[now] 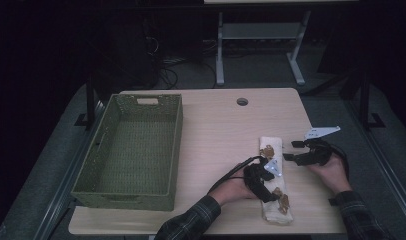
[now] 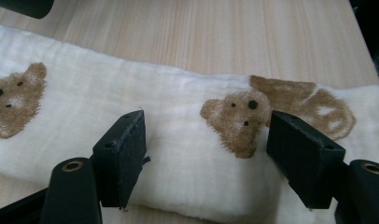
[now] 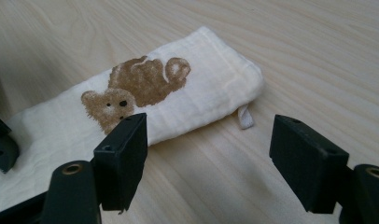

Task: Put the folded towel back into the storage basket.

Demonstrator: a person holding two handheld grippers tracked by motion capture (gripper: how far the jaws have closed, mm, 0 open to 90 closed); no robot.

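A cream cloth [image 1: 280,214] printed with brown bears lies folded into a long strip on the right part of the wooden table [image 1: 221,130]. My left gripper [image 1: 270,174] hovers over the strip's middle. In the left gripper view the left gripper [image 2: 207,127] stands open, its jaws wide apart above the cloth [image 2: 131,88] beside a bear's face, and the pads do not press on it. My right gripper [image 1: 291,151] is just right of the strip's far end. The right gripper view has the right gripper [image 3: 206,127] open over bare wood, near the cloth [image 3: 201,79] and its small white tag [image 3: 245,116].
A large green woven basket [image 1: 177,145] stands with nothing in it on the table's left half. A round cable hole [image 1: 242,101] sits near the far edge. White desk legs [image 1: 220,55] and cables are on the floor beyond.
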